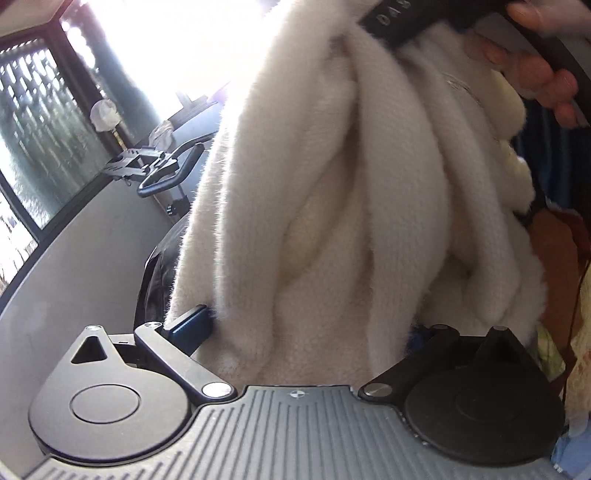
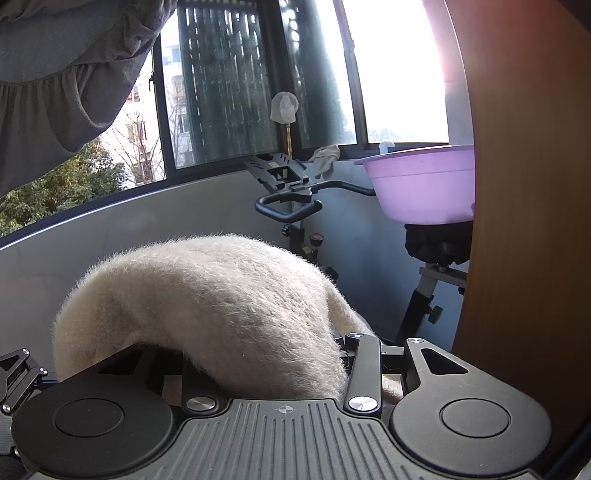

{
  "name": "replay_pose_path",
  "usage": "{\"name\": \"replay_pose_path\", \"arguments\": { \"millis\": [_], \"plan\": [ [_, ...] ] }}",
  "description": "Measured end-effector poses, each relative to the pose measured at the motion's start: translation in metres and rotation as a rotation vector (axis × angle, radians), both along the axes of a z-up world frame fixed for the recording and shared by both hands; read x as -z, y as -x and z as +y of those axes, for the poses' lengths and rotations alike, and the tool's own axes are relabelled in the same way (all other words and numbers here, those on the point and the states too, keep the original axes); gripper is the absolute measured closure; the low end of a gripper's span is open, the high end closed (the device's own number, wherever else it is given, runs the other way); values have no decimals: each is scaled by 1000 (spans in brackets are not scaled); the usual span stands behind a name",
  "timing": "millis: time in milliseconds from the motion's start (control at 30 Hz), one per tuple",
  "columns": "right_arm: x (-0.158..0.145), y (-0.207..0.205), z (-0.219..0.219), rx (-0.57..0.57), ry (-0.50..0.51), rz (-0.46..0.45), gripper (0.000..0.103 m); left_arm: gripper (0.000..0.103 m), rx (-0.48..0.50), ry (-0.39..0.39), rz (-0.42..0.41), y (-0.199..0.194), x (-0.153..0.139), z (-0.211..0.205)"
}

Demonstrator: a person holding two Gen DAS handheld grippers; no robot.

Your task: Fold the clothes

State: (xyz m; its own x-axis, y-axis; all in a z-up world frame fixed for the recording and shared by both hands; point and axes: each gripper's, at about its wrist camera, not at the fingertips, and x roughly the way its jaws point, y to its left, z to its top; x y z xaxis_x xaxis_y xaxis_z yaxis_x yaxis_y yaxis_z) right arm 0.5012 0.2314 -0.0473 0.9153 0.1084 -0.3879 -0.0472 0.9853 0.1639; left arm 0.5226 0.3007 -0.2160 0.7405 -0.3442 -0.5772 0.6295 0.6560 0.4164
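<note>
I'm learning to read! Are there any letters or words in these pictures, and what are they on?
"DAB": pale letters on the black bar above the fluffy sweater, cut off by the picture's top edge, so the word may be longer.
Nothing else can be read: the exercise bike and pink basin show no legible text.

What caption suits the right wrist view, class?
Fuzzy cream garment draped over the right gripper, facing an exercise bike and purple basin.

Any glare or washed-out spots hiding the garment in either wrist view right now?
Left wrist view: window light blows out the upper left, haloing the fluffy cream garment along its edge. Right wrist view: window glare upper right; garment evenly lit, fisheye bends the wall line.
</note>
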Motion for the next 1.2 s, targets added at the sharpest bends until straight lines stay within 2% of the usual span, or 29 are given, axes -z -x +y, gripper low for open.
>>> {"name": "replay_pose_path", "arguments": {
  "millis": [33,133,200,300,367,433,533,600,733,867,933,1033,1200],
  "plan": [
    [0,0,0,0,1,0,66,13,-9,18,9,-2,-2,2],
    [1,1,1,0,1,-1,66,34,-14,54,38,-5,-7,7],
    [1,1,0,0,-3,-2,66,54,-11,76,49,-3,-11,9],
    [-2,3,-6,9,-39,-4,66,68,-23,143,81,6,-30,15],
    [-4,5,-13,20,-78,-4,66,71,-29,221,76,17,-45,24],
    [-7,7,-17,27,-105,-7,66,72,-54,331,78,23,-63,38],
    [-7,8,-19,19,-103,-11,66,73,-102,508,75,21,-89,59],
    [-3,6,-16,12,-97,-5,65,74,-144,586,78,12,-98,69],
    [11,-4,-8,-1,-42,50,64,74,-247,700,169,-16,-87,77],
    [18,-16,11,-2,67,169,63,75,-351,828,287,-33,-69,86],
    [15,-16,19,-9,94,209,63,75,-375,854,299,-34,-66,88],
    [6,-13,31,-43,119,261,63,75,-368,834,276,-34,-74,84],
    [-11,-6,43,-99,115,290,63,76,-367,867,232,-35,-93,85]
  ]
}}
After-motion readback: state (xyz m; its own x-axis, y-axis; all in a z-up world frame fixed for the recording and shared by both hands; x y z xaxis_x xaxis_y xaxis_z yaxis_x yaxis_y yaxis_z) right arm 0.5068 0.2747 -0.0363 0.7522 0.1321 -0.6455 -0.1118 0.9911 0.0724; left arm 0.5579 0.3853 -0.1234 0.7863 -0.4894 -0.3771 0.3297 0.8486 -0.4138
